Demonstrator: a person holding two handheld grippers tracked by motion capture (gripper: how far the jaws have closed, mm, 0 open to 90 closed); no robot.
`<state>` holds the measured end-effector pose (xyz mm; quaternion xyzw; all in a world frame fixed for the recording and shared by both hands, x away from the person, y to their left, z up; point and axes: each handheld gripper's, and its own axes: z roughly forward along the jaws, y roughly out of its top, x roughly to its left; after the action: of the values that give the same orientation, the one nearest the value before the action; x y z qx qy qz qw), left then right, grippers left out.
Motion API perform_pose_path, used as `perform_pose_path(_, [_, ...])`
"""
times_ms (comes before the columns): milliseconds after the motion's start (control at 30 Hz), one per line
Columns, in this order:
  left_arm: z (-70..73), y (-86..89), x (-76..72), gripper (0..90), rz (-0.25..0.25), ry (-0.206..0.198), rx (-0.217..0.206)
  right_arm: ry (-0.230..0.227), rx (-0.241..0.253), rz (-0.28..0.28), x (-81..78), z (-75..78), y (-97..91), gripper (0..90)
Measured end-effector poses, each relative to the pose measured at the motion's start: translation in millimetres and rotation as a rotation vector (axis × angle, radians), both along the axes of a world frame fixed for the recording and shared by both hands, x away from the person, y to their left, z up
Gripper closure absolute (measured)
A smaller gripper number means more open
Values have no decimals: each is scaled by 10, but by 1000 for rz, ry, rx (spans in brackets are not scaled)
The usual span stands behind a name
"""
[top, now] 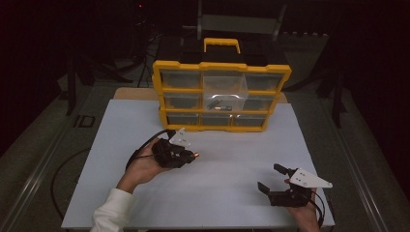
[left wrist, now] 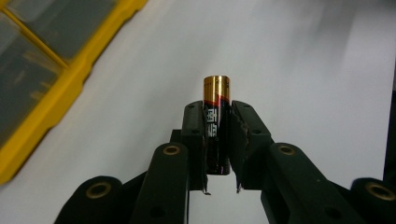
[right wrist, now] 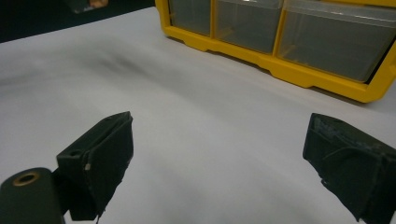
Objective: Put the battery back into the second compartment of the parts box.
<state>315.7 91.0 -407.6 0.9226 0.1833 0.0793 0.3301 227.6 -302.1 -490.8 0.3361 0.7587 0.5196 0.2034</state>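
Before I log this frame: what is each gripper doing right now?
Left gripper: shut on the battery, gold end sticking out past the jaws.
Right gripper: open, jaws wide apart, holding nothing.

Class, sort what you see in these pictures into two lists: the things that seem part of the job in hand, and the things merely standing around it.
Part of the job, as it seems:
battery, clamped in the left gripper
yellow drawer organiser
its pulled-out middle drawer
right gripper, open

Just around:
white table
dark stands behind

Yellow drawer organizer (top: 222,95) stands on white table (top: 227,159), one drawer (top: 225,92) out
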Motion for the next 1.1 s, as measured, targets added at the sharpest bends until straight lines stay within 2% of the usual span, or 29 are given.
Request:
perform_pose_path(200, [205,85,74,780,12,-23,-37,6,0,3,10,-6,10,86])
perform_pose_path(433, [555,197,207,780,9,-64,-78,5,1,4,13,-6,6,85])
perform_pose_path(467, [555,197,207,780,9,-64,-78,5,1,4,13,-6,6,85])
perform_pose_path(533, [734,241,278,780,2,-79,-103,4,1,3,10,-5,5,86])
perform_pose_path(667, [970,266,359,780,-13,-95,-131,7,1,5,13,-8,11,85])
perform_pose_path(867, [1306,214,474,780,-18,-122,-110,6,3,2,14,-7,8,86])
perform_pose_path(1100, [1615,144,644,780,12,-136,-128,4,6,2,14,-6,5,85])
